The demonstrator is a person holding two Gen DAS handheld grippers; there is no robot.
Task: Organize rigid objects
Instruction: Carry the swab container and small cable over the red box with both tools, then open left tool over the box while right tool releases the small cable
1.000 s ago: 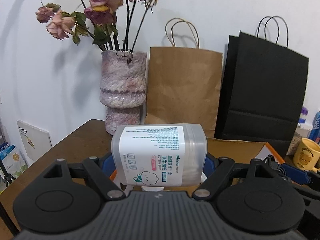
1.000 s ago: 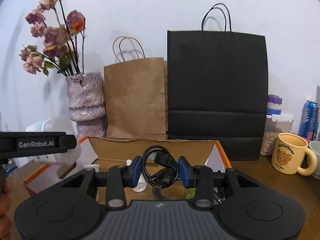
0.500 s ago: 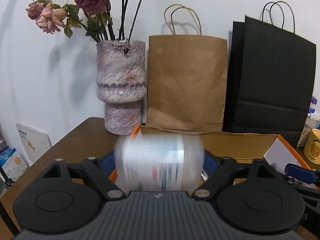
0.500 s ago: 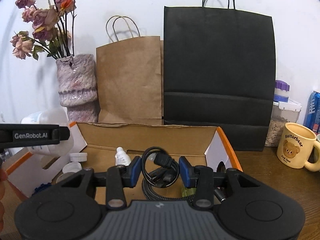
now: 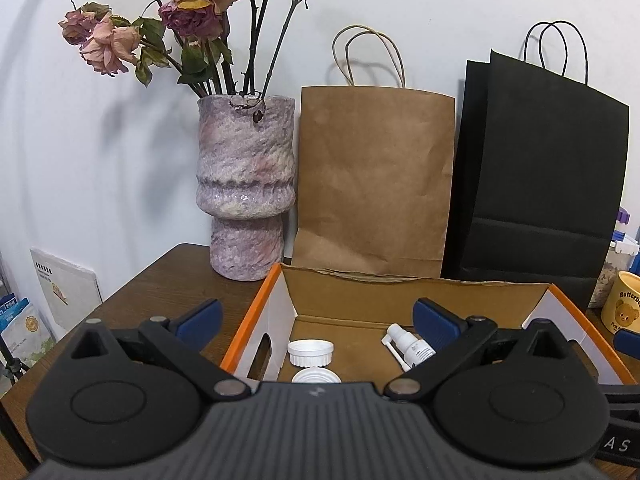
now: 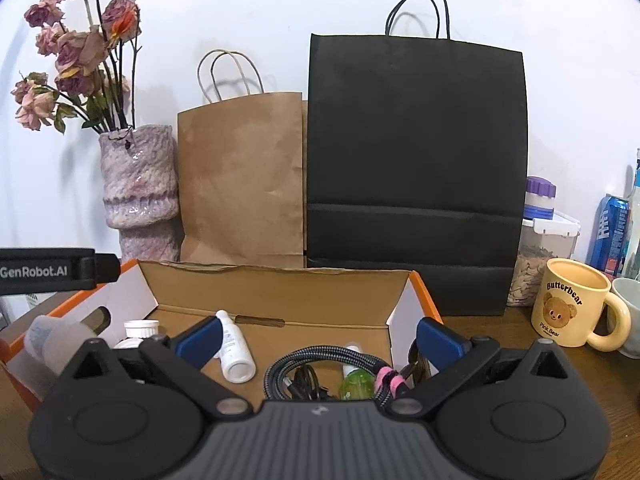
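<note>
An orange-edged cardboard box (image 5: pixel 400 292) (image 6: pixel 280 280) sits open on the wooden table. In the left wrist view it holds two white caps (image 5: pixel 310 351) and a small white spray bottle (image 5: pixel 408 346). My left gripper (image 5: pixel 316 316) is open and empty above the box's left side. My right gripper (image 6: pixel 318 336) is open and empty above the box. Below it lie a coiled braided cable (image 6: pixel 320 368), a green bottle (image 6: pixel 356 382) and a white bottle (image 6: pixel 236 350). A blurred cotton swab container (image 6: pixel 48 340) shows at the box's left end.
A pink vase (image 5: pixel 246 196) of dried roses, a brown paper bag (image 5: pixel 374 180) and a black paper bag (image 6: pixel 416 168) stand behind the box. A yellow bear mug (image 6: pixel 572 308), a seed jar (image 6: pixel 540 256) and a blue can (image 6: pixel 612 232) stand at the right.
My left gripper opened and the cotton swab container dropped out of it toward the box. My right gripper opened and the coiled cable now lies in the box.
</note>
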